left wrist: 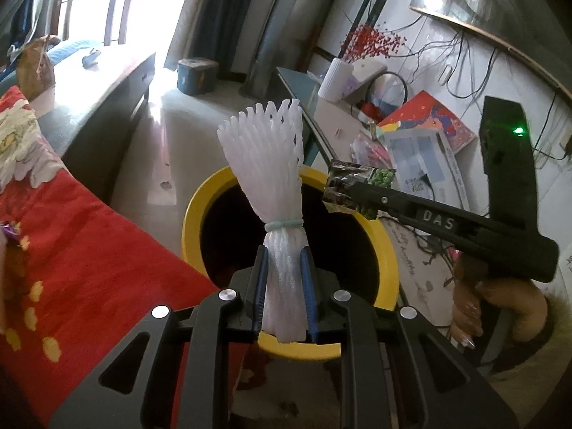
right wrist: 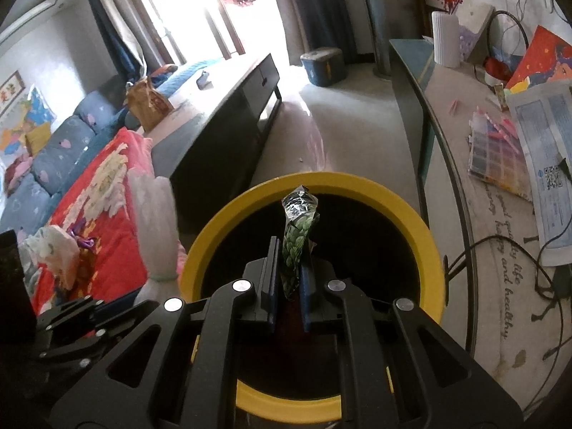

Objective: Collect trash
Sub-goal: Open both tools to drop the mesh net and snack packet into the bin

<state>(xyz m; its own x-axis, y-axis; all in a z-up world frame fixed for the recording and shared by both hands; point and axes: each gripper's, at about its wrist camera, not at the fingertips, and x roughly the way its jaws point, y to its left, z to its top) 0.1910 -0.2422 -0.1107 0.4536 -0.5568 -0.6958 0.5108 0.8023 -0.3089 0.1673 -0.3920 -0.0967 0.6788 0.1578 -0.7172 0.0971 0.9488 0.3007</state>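
A yellow-rimmed trash bin (left wrist: 388,250) with a dark inside stands on the floor; it also shows in the right wrist view (right wrist: 434,246). My left gripper (left wrist: 284,268) is shut on a white foam fruit net (left wrist: 266,164) tied with a pale band, held upright over the bin's mouth. My right gripper (right wrist: 287,268) is shut on a green snack wrapper (right wrist: 296,228) above the bin. In the left wrist view the right gripper (left wrist: 348,193) comes in from the right with the wrapper (left wrist: 357,187) over the far rim. The foam net (right wrist: 157,228) shows blurred at the left of the right wrist view.
A red flowered blanket (left wrist: 89,243) lies left of the bin, with a crumpled plastic bag (right wrist: 53,250) on it. A long desk (right wrist: 464,136) with papers, cables and a white vase (right wrist: 445,37) runs along the right. A dark low cabinet (right wrist: 228,118) stands beyond the bin.
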